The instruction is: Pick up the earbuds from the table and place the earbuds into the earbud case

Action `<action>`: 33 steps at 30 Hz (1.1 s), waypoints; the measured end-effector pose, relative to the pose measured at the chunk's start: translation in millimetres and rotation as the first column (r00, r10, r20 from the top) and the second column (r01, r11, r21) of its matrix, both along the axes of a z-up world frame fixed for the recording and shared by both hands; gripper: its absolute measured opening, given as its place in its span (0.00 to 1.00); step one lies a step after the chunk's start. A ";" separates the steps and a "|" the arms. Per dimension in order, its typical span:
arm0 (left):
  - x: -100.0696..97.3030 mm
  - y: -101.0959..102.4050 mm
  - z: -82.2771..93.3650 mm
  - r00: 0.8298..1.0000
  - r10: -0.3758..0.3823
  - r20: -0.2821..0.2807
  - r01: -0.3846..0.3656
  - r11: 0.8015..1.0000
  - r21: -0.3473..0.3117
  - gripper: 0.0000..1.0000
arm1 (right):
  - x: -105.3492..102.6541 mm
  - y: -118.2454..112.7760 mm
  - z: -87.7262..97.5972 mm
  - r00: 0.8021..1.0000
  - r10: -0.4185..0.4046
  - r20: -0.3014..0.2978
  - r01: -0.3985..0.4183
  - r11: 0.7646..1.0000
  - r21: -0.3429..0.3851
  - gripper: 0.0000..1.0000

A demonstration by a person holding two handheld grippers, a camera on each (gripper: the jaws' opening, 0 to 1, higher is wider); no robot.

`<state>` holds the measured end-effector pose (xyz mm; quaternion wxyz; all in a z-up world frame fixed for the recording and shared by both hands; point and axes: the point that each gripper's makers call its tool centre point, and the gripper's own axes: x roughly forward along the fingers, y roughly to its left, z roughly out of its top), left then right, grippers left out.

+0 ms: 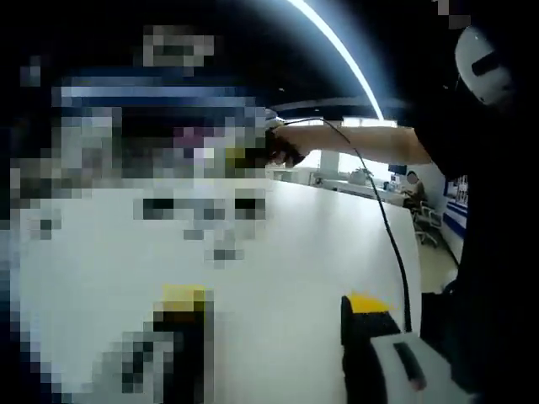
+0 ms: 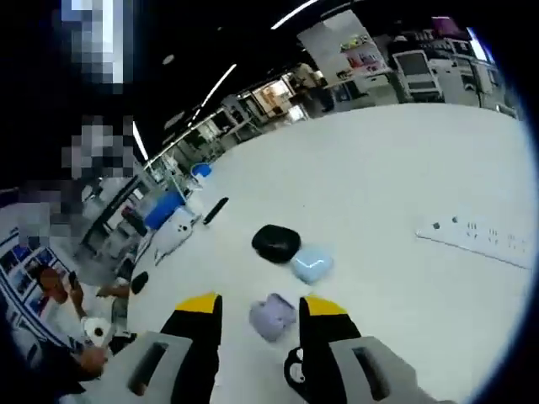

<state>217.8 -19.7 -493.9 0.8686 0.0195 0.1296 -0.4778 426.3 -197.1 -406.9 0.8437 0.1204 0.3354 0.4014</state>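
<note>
In the right gripper view three small cases lie close together on the white table: a black one, a light blue one and a lilac one. My right gripper is open above the lilac case, with a yellow-tipped jaw on each side of it and a gap at the left jaw. I cannot make out any loose earbuds. My left gripper is open over bare table with nothing between its jaws. Far across the table, a person's arm holds the right gripper, and a cable trails from it.
A white power strip lies to the right of the cases. Beyond them are a black stick-like object and a white and black device near the table's far edge. A person sits at lower left. Desks and shelves fill the background.
</note>
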 end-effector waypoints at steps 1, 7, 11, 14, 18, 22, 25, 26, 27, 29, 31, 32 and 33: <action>0.5 -0.2 1.3 1.000 0.004 0.004 -0.004 1.000 0.000 0.65 | -14.3 1.0 6.5 1.000 0.015 0.027 -0.015 1.000 -0.002 0.37; -0.9 -9.4 13.4 1.000 0.020 0.016 -0.020 1.000 -0.004 0.65 | -100.3 3.7 31.7 0.987 0.067 0.146 -0.069 0.998 0.002 0.37; -4.0 -20.8 23.5 0.999 0.020 0.031 -0.019 1.000 -0.005 0.65 | -146.8 -3.1 26.8 0.979 0.073 0.190 -0.071 0.997 -0.019 0.37; -6.1 -26.3 27.9 0.999 0.021 0.033 -0.021 1.000 -0.004 0.65 | -174.6 -10.7 19.9 0.972 0.066 0.224 -0.058 0.998 -0.040 0.37; -10.3 -31.0 30.2 0.999 0.028 0.022 -0.028 1.000 -0.002 0.66 | -203.8 -17.3 9.5 0.969 0.049 0.241 -0.040 0.998 -0.042 0.39; -15.7 -33.8 32.8 0.999 0.036 0.019 -0.036 0.999 0.007 0.66 | -220.5 -27.7 0.9 0.961 0.022 0.275 -0.010 0.999 -0.042 0.40; -20.5 -34.6 37.1 0.999 0.037 0.022 -0.037 0.999 0.017 0.66 | -228.5 -33.7 -5.7 0.955 -0.014 0.298 0.024 0.999 -0.029 0.42; -20.5 -32.6 37.0 0.999 0.045 0.021 -0.045 0.998 0.034 0.66 | -231.1 -35.4 -8.3 0.951 -0.051 0.304 0.053 0.999 0.000 0.43; -20.7 -30.7 37.5 0.998 0.051 0.023 -0.052 0.997 0.048 0.67 | -234.2 -36.7 -12.5 0.950 -0.065 0.304 0.065 0.998 0.009 0.43; -21.4 -27.6 40.9 0.998 0.056 0.029 -0.058 0.997 0.055 0.67 | -240.6 -38.2 -23.2 0.944 -0.081 0.319 0.086 0.996 -0.003 0.43; -21.9 -25.3 43.5 0.998 0.063 0.021 -0.063 0.997 0.046 0.67 | -245.6 -41.8 -34.8 0.930 -0.077 0.359 0.107 0.992 -0.065 0.44; -22.6 -24.7 44.9 0.998 0.062 0.017 -0.063 0.997 0.040 0.67 | -246.4 -43.9 -38.8 0.919 -0.074 0.387 0.120 0.988 -0.094 0.44; -23.7 -24.3 45.9 0.998 0.062 0.014 -0.062 0.997 0.034 0.67 | -249.4 -44.4 -43.6 0.921 -0.073 0.384 0.123 0.986 -0.108 0.45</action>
